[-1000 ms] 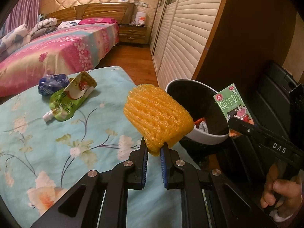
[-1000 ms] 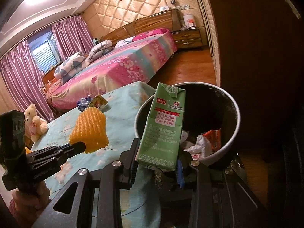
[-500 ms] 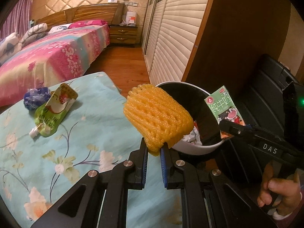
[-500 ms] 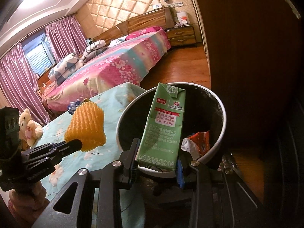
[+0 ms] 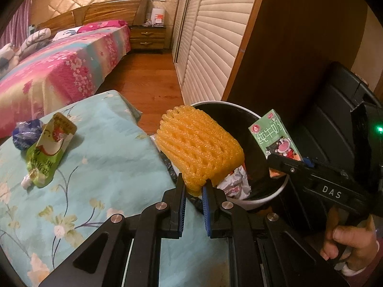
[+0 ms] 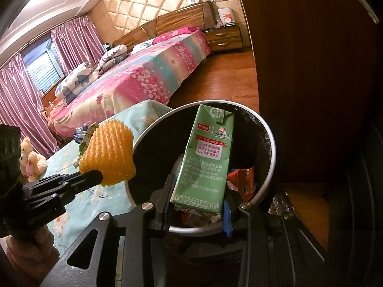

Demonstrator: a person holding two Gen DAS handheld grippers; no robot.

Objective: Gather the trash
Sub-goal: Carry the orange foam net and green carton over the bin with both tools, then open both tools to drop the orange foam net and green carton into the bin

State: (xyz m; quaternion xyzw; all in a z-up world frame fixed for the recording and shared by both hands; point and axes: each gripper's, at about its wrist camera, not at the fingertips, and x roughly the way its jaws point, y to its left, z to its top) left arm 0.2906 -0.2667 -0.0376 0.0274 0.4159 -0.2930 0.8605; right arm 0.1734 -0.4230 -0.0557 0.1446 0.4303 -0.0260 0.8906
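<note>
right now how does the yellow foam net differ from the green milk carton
The foam net is yellow, soft-looking open mesh; the milk carton is a green, flat-sided printed box. The left gripper pinches the net by its bottom edge, while the right gripper clamps the carton across its base. The carton stands upright over the bin; the net sits at the bin's near rim. Both are held off the table, each in one gripper.

pink floral bed (image 6: 143, 79), quilted wall (image 6: 153, 2), wood floor (image 5: 148, 81), pink curtains (image 6: 16, 95).
</note>
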